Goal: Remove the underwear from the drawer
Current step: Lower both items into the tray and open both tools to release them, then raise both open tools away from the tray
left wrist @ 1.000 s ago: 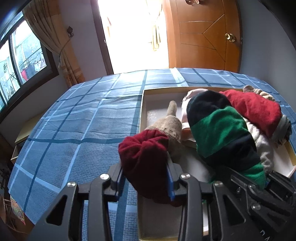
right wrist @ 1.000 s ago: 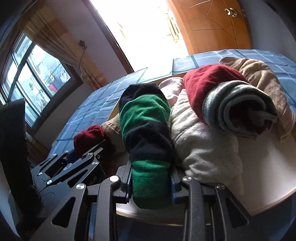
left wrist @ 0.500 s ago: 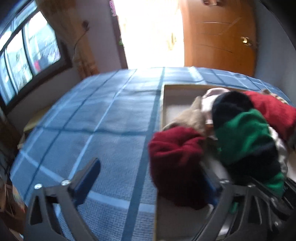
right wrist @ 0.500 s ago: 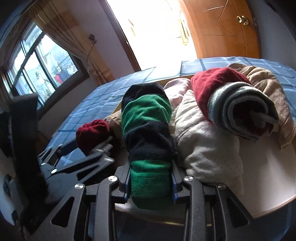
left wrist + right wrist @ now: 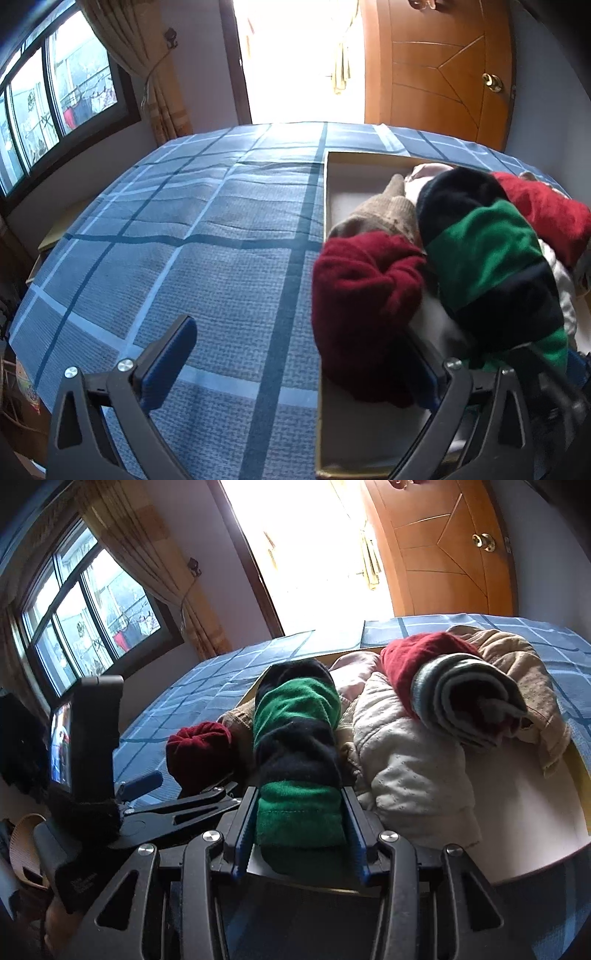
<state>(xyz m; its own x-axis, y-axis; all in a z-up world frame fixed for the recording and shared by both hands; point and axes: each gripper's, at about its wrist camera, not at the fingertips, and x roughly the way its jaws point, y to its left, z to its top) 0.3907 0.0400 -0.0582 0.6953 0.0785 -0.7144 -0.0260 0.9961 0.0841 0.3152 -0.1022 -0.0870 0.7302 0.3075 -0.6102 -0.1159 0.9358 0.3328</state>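
Observation:
A shallow drawer (image 5: 327,192) lies on a blue checked bedcover (image 5: 207,236). A dark red rolled garment (image 5: 365,306) hangs over the drawer's left rim. My left gripper (image 5: 295,343) stands wide open around it; the roll leans on the right finger and the left pad (image 5: 170,350) is far off. My right gripper (image 5: 300,797) holds the near end of a green and black roll (image 5: 295,746). Its jaws are opening, and both pads still touch the cloth. In the right wrist view the dark red roll (image 5: 199,753) shows at the left.
More clothes fill the drawer: a cream quilted piece (image 5: 406,768), a grey striped roll (image 5: 469,701), a bright red one (image 5: 417,657), a beige one (image 5: 524,664). A window (image 5: 55,110) lies left, a wooden door (image 5: 439,74) beyond the bed.
My left gripper let go of the dark red roll and spread wide. The roll now rests on the drawer's rim. My right gripper's jaws widened a little around the green and black roll.

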